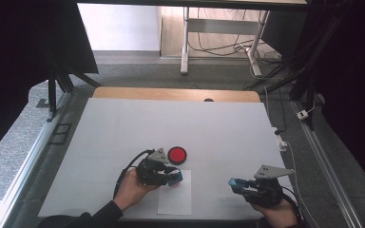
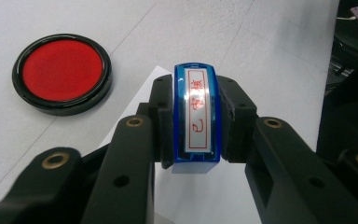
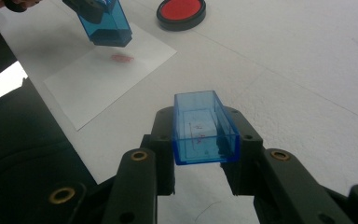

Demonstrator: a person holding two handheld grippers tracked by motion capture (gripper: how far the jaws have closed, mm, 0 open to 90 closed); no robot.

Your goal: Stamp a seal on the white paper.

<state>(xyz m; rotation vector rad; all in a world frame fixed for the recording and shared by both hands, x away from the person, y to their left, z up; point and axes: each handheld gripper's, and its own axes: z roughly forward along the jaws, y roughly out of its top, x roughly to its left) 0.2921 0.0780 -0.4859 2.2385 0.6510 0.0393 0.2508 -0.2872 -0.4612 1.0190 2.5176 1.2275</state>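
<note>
Two tools over the grey table [image 1: 123, 128] grip a stamp [image 2: 196, 116] and seemingly its cap [image 3: 204, 128].

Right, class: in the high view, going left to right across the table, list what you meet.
Left gripper holding the blue stamp → red ink pad → right gripper holding the blue stamp cap.

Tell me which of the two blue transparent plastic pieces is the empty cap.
The open blue cap in the right gripper: hollow. The blue stamp in the left gripper carries a red-lettered label.
</note>
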